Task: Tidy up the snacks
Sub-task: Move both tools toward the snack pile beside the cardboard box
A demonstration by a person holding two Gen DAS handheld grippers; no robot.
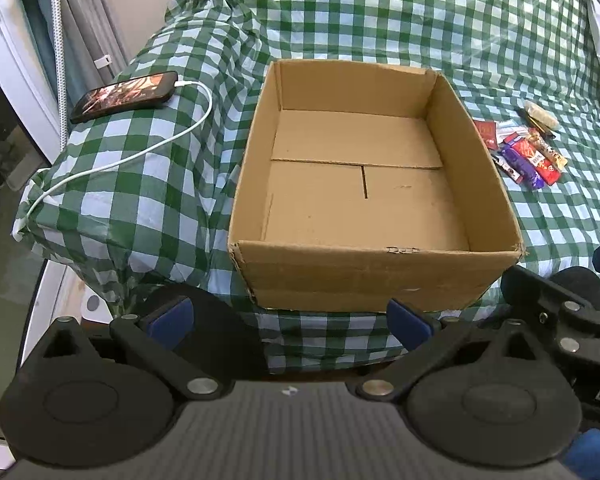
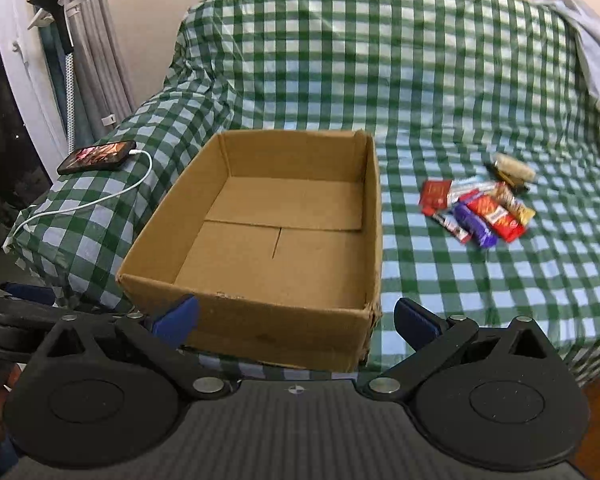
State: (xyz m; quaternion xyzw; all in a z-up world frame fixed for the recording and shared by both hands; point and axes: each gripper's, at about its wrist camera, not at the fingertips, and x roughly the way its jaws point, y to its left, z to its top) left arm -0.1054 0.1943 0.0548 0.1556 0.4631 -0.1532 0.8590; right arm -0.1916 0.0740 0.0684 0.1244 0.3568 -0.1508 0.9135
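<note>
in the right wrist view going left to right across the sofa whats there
phone → white charging cable → cardboard box → pile of snack bars

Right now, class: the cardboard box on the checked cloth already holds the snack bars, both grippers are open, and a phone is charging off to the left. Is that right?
One thing is wrong. The cardboard box is empty; the snack bars lie in a pile on the checked cloth to its right, as the right wrist view shows. The rest stands: left gripper and right gripper are open, and the phone is plugged in.
</note>
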